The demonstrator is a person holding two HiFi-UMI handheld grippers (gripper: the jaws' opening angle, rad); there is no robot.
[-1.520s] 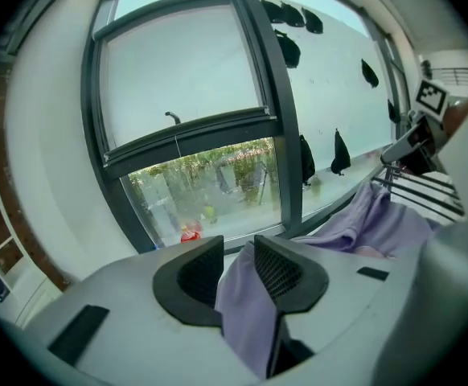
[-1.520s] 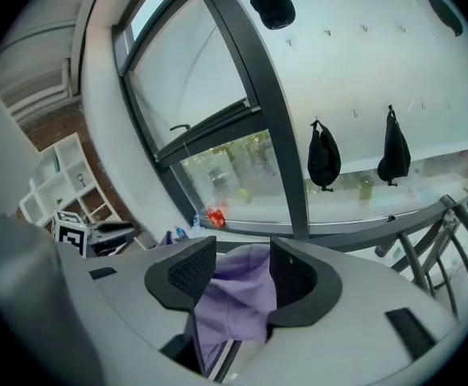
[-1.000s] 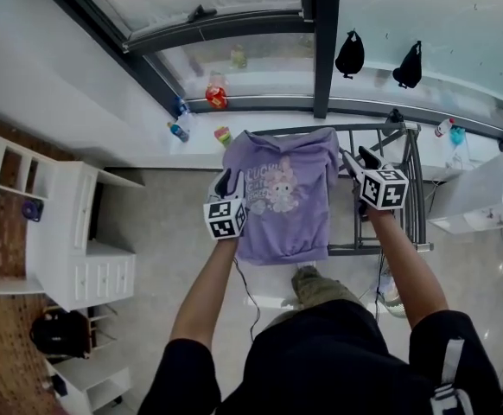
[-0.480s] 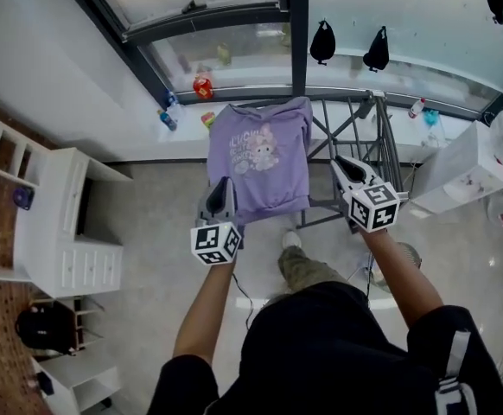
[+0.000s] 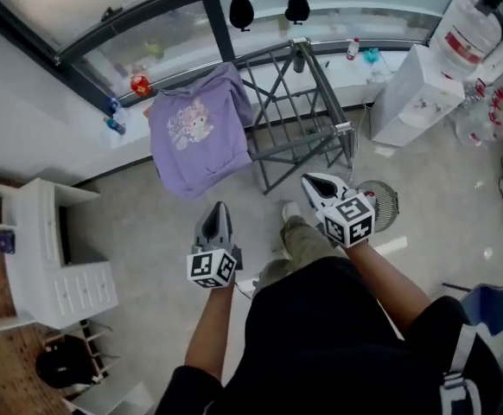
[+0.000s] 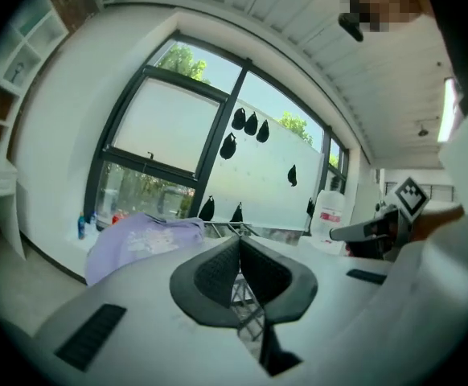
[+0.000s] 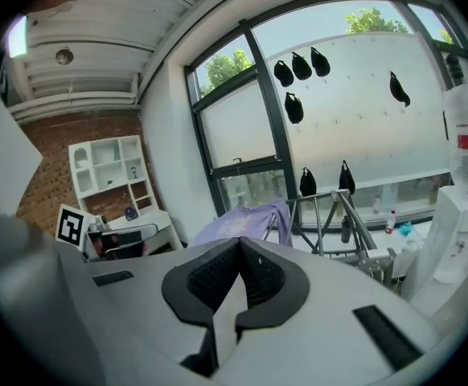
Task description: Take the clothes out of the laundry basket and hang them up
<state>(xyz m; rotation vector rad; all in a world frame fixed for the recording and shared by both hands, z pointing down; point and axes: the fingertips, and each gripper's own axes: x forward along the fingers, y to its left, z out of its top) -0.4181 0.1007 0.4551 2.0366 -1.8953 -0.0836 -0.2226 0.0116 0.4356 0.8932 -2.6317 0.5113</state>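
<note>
1. One purple shirt was counted. It hung draped over the left end of the single metal drying rack, below the window.
2. Two grippers were counted, each with one marker cube. The left gripper and the right gripper were both held low in front of the person, well apart from the shirt and the rack.
3. Left gripper: its own view showed the jaws pressed together, with nothing between the pads.
4. Right gripper: the jaws were likewise together, and nothing was held.
5. Two black pouches hung on the glass just above the rack in the head view. The gripper views showed more of them across the window.
6. One white shelf cabinet stood at the left. One white dispenser with one large water jug stood at the right. One round fan sat on the floor near the right gripper.
7. Change from a second earlier: the grippers had then flanked the shirt at the rack with their jaws apart. They had since drawn back from it, and both pairs of jaws had just been closing, on nothing.
8. The shirt stayed on the rack. The head view had swung, so the dispenser and the jug had come into frame.
</note>
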